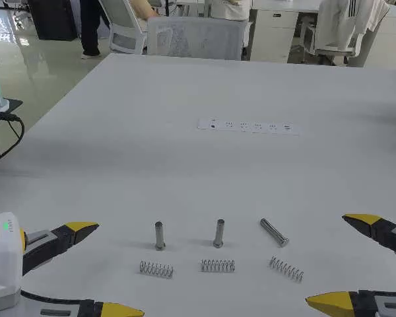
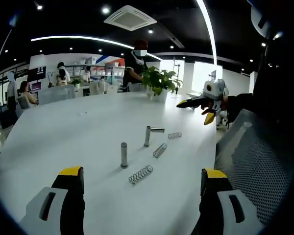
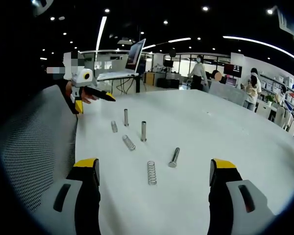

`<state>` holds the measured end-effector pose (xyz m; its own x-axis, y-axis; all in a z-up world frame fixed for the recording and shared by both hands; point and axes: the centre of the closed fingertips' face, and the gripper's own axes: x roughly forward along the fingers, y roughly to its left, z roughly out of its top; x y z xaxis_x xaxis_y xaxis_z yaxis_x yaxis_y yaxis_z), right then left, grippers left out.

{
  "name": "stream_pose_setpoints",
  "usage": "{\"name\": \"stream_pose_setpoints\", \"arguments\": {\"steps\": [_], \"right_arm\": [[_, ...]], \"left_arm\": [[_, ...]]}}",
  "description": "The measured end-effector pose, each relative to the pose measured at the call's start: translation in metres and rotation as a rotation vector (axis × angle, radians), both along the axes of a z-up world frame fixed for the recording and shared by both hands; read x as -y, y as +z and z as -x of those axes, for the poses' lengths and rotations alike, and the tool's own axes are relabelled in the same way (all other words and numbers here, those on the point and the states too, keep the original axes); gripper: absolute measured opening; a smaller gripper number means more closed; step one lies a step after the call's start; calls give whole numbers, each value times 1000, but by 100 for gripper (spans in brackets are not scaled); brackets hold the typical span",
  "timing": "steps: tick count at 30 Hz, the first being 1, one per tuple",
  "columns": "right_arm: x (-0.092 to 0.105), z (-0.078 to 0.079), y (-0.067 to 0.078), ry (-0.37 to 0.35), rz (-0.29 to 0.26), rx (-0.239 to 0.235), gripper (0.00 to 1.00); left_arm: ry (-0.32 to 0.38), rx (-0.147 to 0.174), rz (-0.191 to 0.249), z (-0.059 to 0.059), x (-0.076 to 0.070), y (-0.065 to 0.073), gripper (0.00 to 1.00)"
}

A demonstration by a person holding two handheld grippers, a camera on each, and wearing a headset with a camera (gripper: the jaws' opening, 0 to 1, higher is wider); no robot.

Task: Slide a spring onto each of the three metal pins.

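Springs lie in a row on the bench [image 1: 185, 165]: left spring [image 1: 156, 269], middle spring [image 1: 218, 265], right spring [image 1: 286, 269], each just in front of a pin. Left pin [image 1: 160, 236] and middle pin [image 1: 218, 234] stand upright; right pin [image 1: 274, 232] lies flat. Left tool [image 1: 105, 269] and right tool [image 1: 336, 260] flank the rows, jaws wide apart and empty.

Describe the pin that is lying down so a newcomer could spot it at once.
On the white table, nearer the person than the socket strip, runs a row of pins. Take the right-end pin: it alone lies on its side, while the left pin and middle pin stand upright.
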<state>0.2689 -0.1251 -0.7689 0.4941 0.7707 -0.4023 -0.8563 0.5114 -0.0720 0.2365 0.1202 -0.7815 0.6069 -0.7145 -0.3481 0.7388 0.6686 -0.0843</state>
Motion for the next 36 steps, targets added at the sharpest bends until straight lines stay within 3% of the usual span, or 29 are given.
{"name": "stream_pose_setpoints", "arguments": {"steps": [36], "right_arm": [[1,1,-2,-2,5,-12,91]], "left_arm": [[0,-1,-3,0,0,0,95]]}}
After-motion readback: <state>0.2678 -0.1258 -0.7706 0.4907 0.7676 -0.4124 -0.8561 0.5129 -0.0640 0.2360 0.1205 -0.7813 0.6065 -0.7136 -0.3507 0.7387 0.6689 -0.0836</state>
